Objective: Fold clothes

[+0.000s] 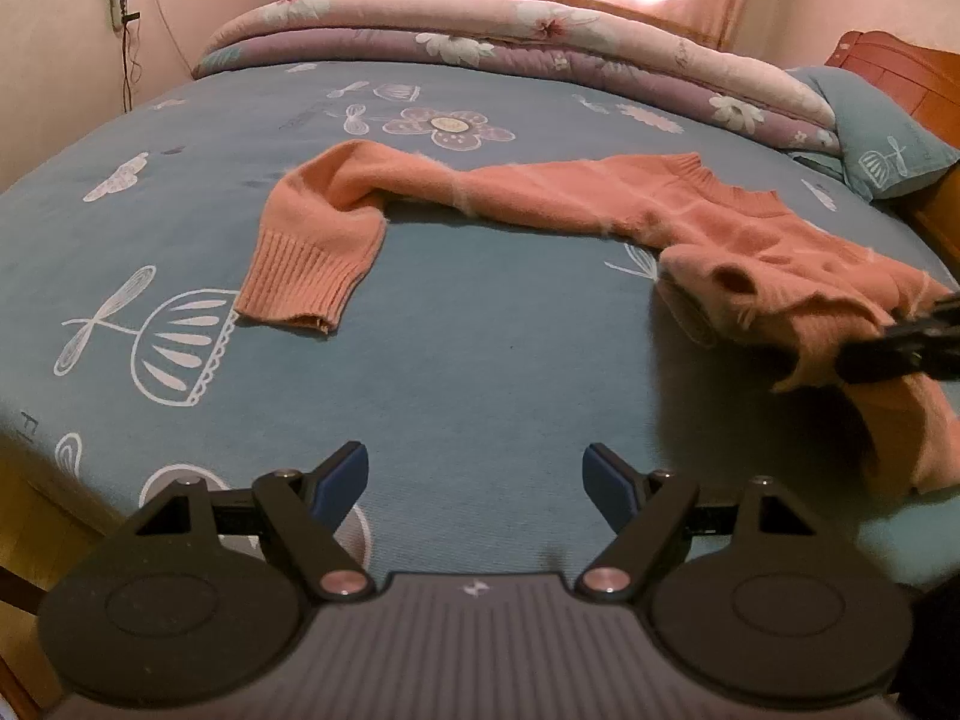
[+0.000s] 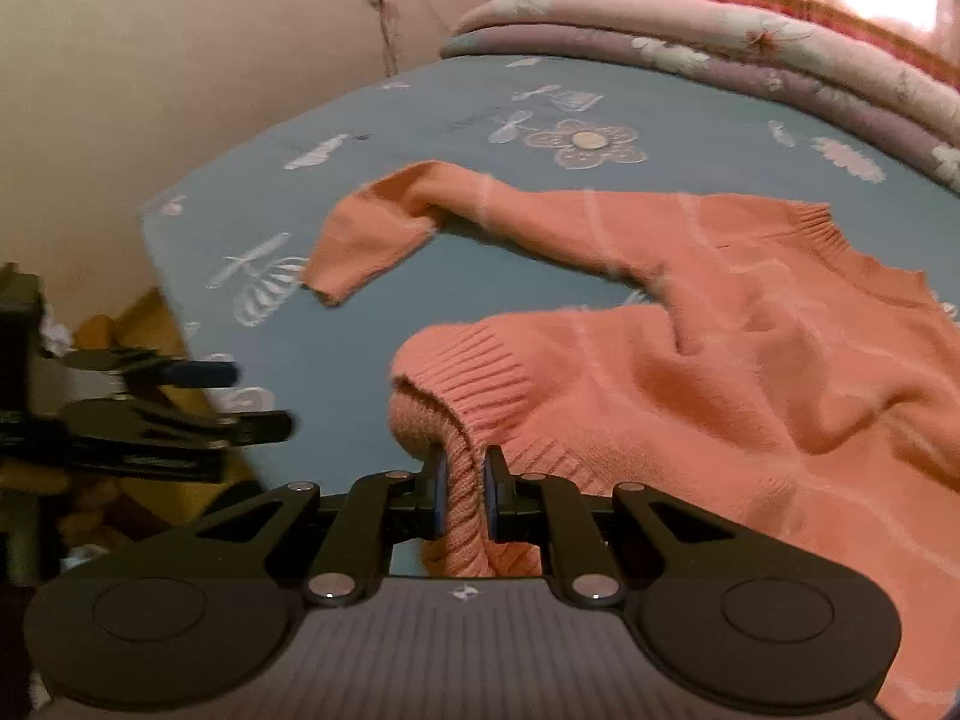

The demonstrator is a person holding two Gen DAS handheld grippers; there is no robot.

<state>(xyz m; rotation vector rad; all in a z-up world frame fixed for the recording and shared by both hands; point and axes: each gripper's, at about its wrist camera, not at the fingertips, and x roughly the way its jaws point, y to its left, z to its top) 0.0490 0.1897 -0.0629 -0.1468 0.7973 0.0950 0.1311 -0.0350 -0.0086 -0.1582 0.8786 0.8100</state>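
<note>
An orange knit sweater lies on the blue bed sheet, one sleeve stretched left with its ribbed cuff toward me. My left gripper is open and empty, low over bare sheet in front of the sweater. My right gripper is shut on the sweater's ribbed hem, lifting it a little; the sweater body spreads to the right. The right gripper also shows at the right edge of the left wrist view, and the left gripper at the left of the right wrist view.
A rolled floral quilt lies along the far side of the bed. A blue pillow and wooden headboard are at the far right. A wall with hanging cables is at the left. Wooden floor lies below the bed edge.
</note>
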